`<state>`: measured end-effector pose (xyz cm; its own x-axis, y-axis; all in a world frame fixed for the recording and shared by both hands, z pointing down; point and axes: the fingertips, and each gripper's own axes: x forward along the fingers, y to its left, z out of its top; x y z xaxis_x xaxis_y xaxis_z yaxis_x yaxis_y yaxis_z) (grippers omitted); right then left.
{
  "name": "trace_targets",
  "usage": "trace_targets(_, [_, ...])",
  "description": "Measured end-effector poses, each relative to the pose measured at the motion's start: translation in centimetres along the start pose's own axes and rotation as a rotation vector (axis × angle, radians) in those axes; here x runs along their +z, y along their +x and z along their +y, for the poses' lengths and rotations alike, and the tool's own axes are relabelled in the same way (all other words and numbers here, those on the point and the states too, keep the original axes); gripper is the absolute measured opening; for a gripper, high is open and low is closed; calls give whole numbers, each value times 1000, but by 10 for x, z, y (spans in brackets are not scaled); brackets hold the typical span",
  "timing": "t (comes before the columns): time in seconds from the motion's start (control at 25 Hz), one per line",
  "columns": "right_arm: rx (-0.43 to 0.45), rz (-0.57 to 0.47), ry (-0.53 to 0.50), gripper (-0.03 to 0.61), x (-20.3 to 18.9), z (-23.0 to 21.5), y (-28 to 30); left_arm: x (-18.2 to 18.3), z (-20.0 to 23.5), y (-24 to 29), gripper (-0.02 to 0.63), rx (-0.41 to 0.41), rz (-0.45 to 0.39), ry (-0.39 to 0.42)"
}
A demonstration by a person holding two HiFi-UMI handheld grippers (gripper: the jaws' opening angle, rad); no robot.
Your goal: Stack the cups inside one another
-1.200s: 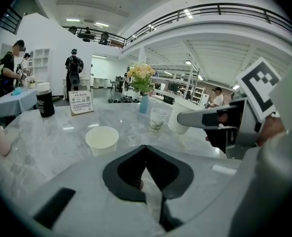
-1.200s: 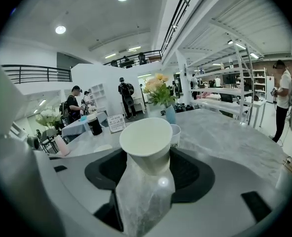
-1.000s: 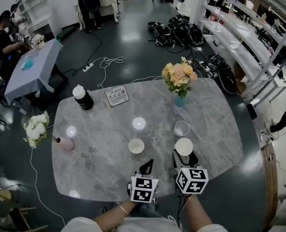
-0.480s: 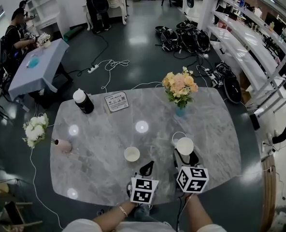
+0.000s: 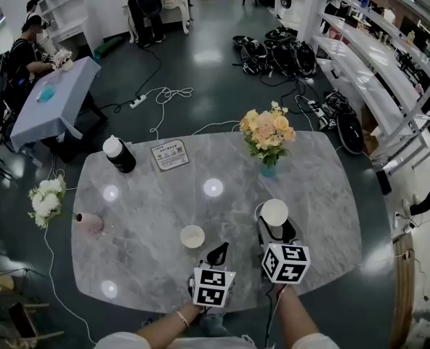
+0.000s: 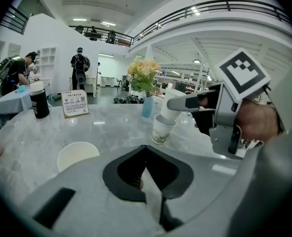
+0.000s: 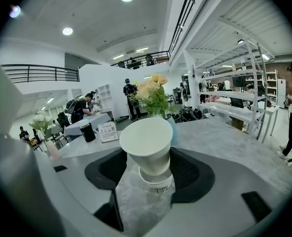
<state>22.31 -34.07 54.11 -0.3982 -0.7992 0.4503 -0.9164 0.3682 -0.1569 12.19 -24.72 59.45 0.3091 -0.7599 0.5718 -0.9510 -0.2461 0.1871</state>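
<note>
My right gripper (image 5: 275,228) is shut on a plain white paper cup (image 5: 274,212), tilted and held directly over a second, printed cup (image 7: 156,182) that stands on the marble table (image 5: 142,209). In the right gripper view the held cup (image 7: 147,144) has its base dipping into the printed cup's mouth. The left gripper view shows the same pair (image 6: 164,125) from the side. A third white cup (image 5: 192,236) stands apart at centre-left, just ahead of my left gripper (image 5: 219,252). That gripper's jaws (image 6: 145,152) meet with nothing between them.
A blue vase of flowers (image 5: 267,133) stands behind the cups. At the back left are a black bottle with a white lid (image 5: 118,155) and a sign card (image 5: 168,155). A pink vase with white flowers (image 5: 89,222) lies by the left edge. Cables lie across the floor beyond.
My right gripper has carried the white cup forward until it sits over the standing printed cup. The left gripper has barely moved.
</note>
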Motion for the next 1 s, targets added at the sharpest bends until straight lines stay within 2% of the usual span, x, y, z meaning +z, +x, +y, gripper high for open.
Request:
trace_targets(0.68, [-30, 49, -19, 245, -19, -10, 21, -6, -4, 12, -3, -22, 32, -10])
trace_targets(1.0, [-40, 75, 8, 262, -30, -13, 20, -12, -5, 13, -3, -30, 47, -6])
